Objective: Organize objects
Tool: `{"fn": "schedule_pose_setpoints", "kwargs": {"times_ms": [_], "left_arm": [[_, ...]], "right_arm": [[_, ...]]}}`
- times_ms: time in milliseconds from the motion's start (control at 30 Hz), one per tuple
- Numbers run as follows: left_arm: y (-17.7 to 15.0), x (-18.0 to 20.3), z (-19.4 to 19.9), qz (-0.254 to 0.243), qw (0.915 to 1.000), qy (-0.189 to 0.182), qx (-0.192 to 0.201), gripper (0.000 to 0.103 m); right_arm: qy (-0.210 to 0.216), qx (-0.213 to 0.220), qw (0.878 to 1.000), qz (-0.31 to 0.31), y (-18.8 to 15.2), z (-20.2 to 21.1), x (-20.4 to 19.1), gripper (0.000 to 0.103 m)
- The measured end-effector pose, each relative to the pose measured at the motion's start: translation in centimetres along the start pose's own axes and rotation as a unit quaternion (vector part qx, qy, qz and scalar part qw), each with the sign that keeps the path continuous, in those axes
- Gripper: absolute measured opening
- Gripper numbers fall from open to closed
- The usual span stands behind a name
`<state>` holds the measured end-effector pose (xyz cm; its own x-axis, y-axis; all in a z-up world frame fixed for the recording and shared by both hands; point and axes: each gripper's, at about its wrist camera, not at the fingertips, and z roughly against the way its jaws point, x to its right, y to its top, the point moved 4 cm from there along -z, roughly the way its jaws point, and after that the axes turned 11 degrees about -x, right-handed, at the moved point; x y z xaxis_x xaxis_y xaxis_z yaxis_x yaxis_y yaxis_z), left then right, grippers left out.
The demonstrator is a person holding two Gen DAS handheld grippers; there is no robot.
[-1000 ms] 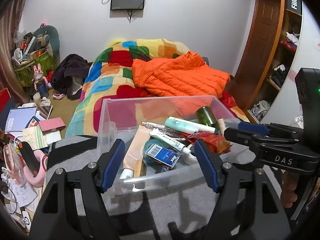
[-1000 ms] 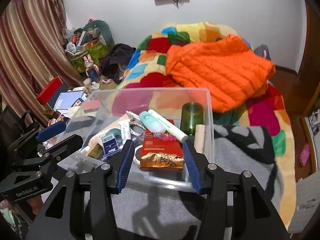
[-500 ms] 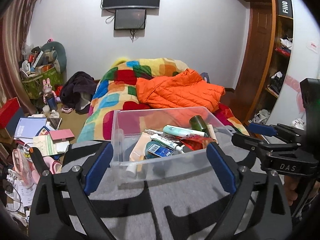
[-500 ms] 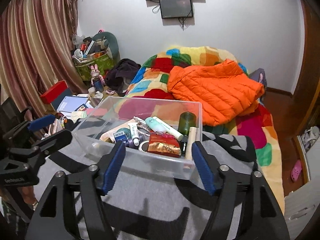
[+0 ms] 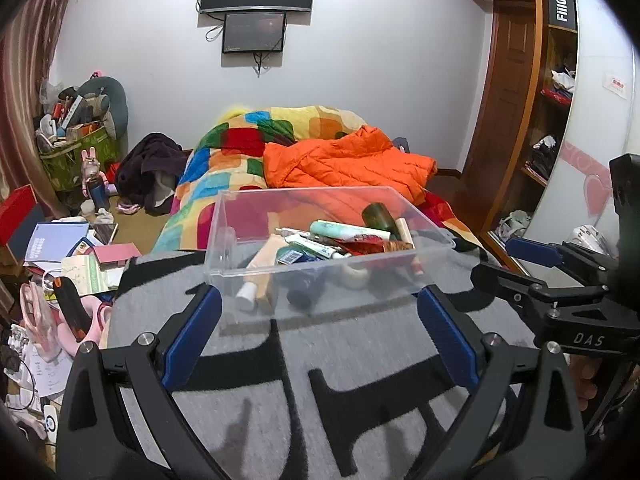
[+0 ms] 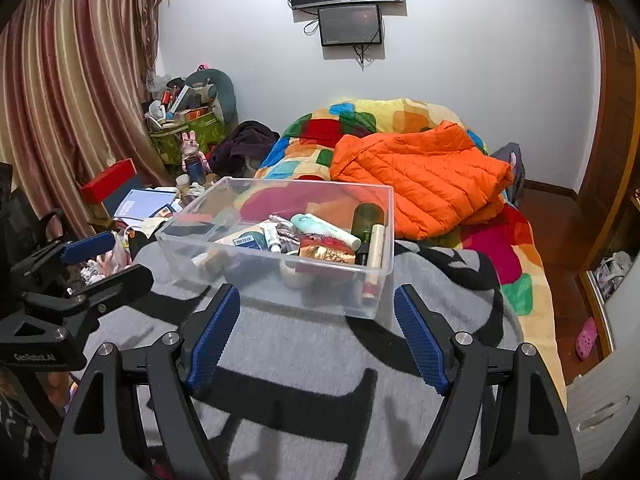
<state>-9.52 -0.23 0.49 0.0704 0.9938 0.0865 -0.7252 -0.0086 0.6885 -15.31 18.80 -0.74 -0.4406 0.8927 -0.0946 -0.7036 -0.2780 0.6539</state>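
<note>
Both grippers have been drawn back from the clear plastic box (image 5: 320,248) since the earlier frames, so that the box is now seen whole and farther off. The left gripper (image 5: 318,334) is held spread wide, with nothing between its blue pads, and the right gripper (image 6: 316,338) is likewise spread and holds nothing. The box is set on a grey blanket with black marks (image 6: 320,380) at the foot of the bed, in front of both grippers and apart from them. Inside it a jumble is seen: a mint tube (image 5: 348,231), a dark green bottle (image 6: 366,220), a red and gold packet (image 6: 326,249) and a beige tube (image 5: 260,268). What lies lower in the box is blurred by the frosted front wall and cannot be made out. An orange jacket (image 6: 424,176) is spread on the patchwork quilt (image 5: 240,152) behind the box. Bare blanket is left between the box's near wall and the grippers.
</note>
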Motion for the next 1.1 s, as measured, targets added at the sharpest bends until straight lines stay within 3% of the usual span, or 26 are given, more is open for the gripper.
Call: {"fn": "schedule_pose_setpoints", "kwargs": {"times_ms": [1100], "left_arm": [[-0.56, 0.05, -0.6, 0.004, 1.0, 0.0, -0.009, 0.099]], "right_arm": [[0.018, -0.014, 1.0, -0.01, -0.78, -0.66, -0.33, 0.077]]}}
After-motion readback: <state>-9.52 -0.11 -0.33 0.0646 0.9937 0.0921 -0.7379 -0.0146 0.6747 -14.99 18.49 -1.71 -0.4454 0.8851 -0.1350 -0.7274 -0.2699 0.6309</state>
